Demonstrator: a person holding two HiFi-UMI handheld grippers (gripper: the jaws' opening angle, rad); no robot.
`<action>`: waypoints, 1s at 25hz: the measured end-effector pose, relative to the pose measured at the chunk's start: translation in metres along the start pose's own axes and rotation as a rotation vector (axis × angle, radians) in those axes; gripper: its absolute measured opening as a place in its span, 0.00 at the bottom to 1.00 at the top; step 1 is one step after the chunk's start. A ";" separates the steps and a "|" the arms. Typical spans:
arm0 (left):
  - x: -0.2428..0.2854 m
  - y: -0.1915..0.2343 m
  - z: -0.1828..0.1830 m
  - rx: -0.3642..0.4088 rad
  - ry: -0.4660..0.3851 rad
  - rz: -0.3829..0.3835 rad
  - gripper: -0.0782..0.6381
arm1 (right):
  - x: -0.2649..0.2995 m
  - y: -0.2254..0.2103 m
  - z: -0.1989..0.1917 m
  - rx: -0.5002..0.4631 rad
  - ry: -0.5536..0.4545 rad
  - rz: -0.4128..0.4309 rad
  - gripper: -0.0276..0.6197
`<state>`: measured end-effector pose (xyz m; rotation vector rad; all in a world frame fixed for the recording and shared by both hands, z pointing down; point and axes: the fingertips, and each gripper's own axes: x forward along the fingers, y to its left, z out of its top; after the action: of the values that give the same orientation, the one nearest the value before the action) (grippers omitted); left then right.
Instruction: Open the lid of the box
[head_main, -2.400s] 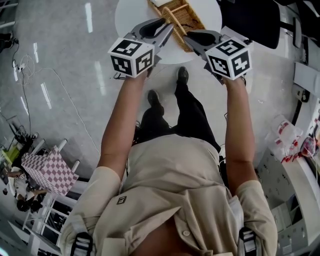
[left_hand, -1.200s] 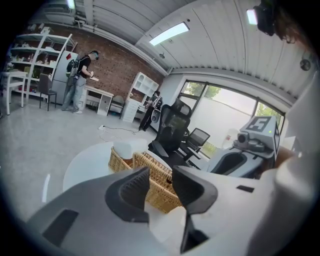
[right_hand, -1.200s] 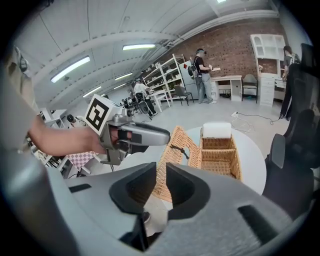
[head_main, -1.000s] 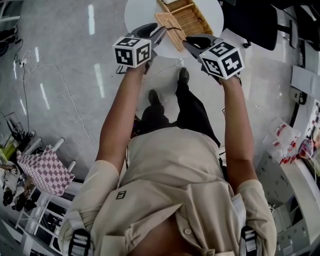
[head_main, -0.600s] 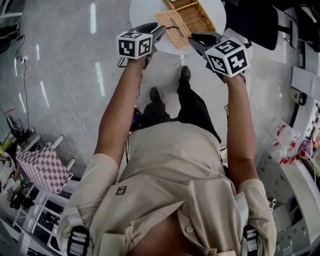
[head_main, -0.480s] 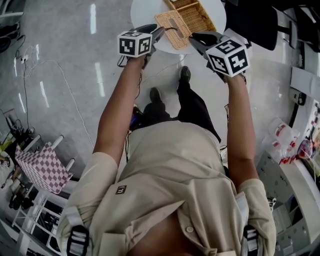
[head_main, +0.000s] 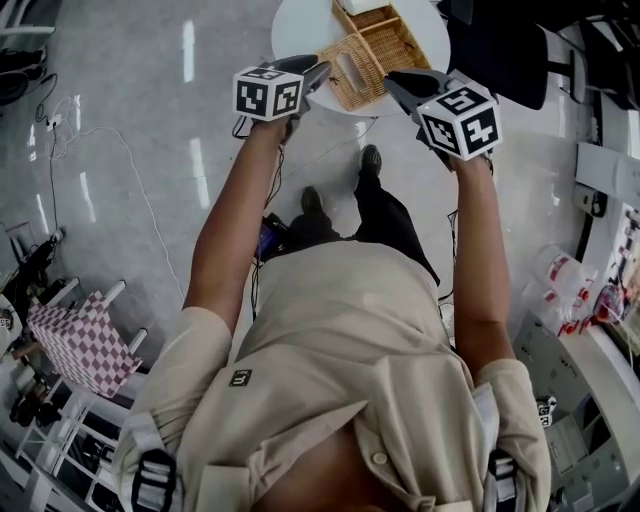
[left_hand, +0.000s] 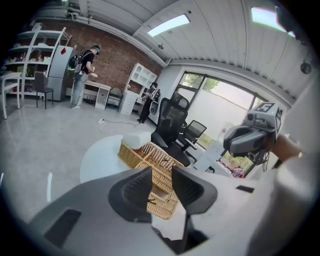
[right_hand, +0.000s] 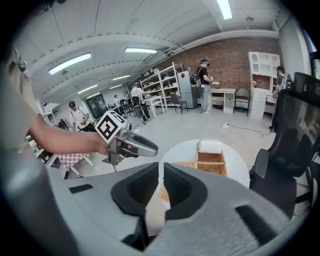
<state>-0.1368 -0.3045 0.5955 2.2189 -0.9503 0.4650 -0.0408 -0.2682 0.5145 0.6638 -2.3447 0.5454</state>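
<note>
A wicker box (head_main: 385, 38) stands on a round white table (head_main: 300, 25), with its woven lid (head_main: 350, 72) folded out flat toward me. A white pad (right_hand: 210, 146) lies at the box's far end. My left gripper (head_main: 320, 70) hovers at the lid's left edge, open and with nothing in it; between its jaws I see the wicker box (left_hand: 150, 160). My right gripper (head_main: 392, 80) hangs just right of the lid, its jaws closing to a thin gap with nothing between them. Each gripper view shows the other gripper: the right gripper (left_hand: 250, 140), the left gripper (right_hand: 132, 142).
A black office chair (head_main: 500, 45) stands right of the table. A checkered stool (head_main: 75, 335) and cables (head_main: 70, 130) are on the floor at left. White cabinets (head_main: 600, 400) line the right side. People stand far back by the shelves (right_hand: 205, 85).
The view has shifted so that more of the table and box shows. Both grippers stay beside the folded-out lid, which now lies between their tips.
</note>
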 end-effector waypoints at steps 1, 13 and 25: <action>-0.008 -0.006 0.011 0.017 -0.021 -0.007 0.27 | -0.004 0.001 0.005 0.001 -0.013 -0.011 0.08; -0.119 -0.090 0.135 0.235 -0.316 -0.081 0.20 | -0.061 0.024 0.078 -0.062 -0.208 -0.139 0.03; -0.227 -0.183 0.199 0.498 -0.576 -0.111 0.15 | -0.163 0.065 0.160 -0.176 -0.438 -0.322 0.03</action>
<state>-0.1421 -0.2373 0.2492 2.9305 -1.0679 -0.0112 -0.0430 -0.2499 0.2779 1.1403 -2.5652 0.0470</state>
